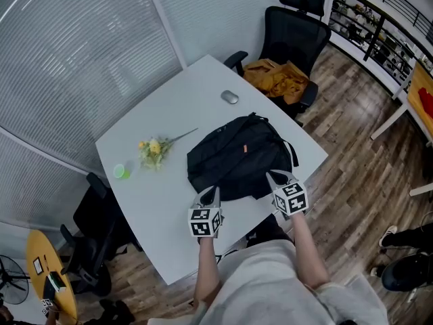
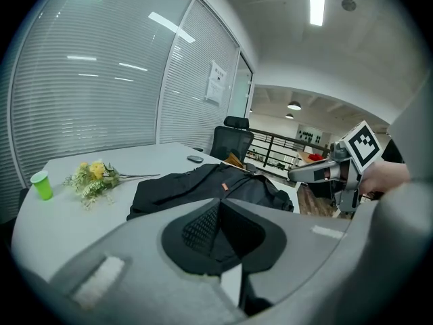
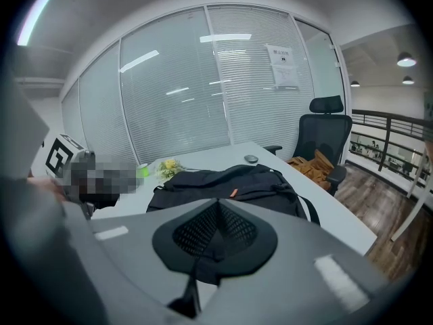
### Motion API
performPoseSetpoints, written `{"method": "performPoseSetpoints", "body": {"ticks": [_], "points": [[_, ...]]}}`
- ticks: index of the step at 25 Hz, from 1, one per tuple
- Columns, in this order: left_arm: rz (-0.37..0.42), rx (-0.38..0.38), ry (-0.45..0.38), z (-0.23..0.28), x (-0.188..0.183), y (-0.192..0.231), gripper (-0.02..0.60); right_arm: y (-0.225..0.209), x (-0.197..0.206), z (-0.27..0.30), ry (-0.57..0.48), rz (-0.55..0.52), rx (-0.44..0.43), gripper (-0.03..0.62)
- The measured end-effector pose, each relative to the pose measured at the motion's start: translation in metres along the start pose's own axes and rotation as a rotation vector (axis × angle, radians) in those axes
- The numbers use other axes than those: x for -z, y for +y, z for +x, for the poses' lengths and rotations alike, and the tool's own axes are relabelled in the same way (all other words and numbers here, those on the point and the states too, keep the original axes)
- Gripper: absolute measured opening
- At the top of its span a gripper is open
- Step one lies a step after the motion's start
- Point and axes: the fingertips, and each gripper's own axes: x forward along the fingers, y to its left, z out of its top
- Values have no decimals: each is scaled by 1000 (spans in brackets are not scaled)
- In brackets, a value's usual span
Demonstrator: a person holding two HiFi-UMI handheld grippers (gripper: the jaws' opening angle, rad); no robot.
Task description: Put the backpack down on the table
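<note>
A black backpack (image 1: 237, 156) with a small orange tag lies flat on the white table (image 1: 155, 202). It also shows past the jaws in the left gripper view (image 2: 203, 185) and the right gripper view (image 3: 230, 181). My left gripper (image 1: 212, 195) is shut, its tips at the backpack's near left edge. My right gripper (image 1: 275, 179) is shut too, its tips at the near right edge by a shoulder strap. Neither shows anything clamped between its jaws. The right gripper (image 2: 304, 173) also appears from the side in the left gripper view.
A bunch of yellow flowers (image 1: 154, 151) and a green cup (image 1: 122, 172) lie left of the backpack, and a grey mouse (image 1: 230, 97) behind it. A black office chair (image 1: 291, 39) with ochre cloth stands at the far corner. Another chair (image 1: 95, 215) is at the left.
</note>
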Motion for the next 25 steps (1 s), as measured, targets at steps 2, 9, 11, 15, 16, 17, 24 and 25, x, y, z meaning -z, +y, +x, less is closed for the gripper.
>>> {"method": "performPoseSetpoints", "body": {"ticks": [2, 9, 11, 15, 16, 17, 24, 25], "points": [[0, 2, 1, 1, 0, -1, 0, -2, 0, 0, 2, -1, 5, -2], [-6, 1, -1, 1, 0, 1, 0, -2, 2, 1, 6, -1, 3, -2], [-10, -6, 2, 1, 0, 2, 0, -2, 1, 1, 9, -1, 0, -2], [-12, -8, 3, 0, -1, 3, -2, -1, 2, 2, 14, -3, -3, -2], [-12, -7, 4, 1, -1, 3, -2, -1, 2, 2, 15, -5, -4, -2], [-11, -5, 5, 1, 0, 3, -2, -1, 1, 3, 17, -6, -5, -2], [-30, 10, 12, 0, 2, 2, -2, 2, 2, 4, 24, -16, -11, -2], [-33, 10, 17, 0, 2, 2, -2, 2, 2, 4, 26, -17, -12, -2]]}}
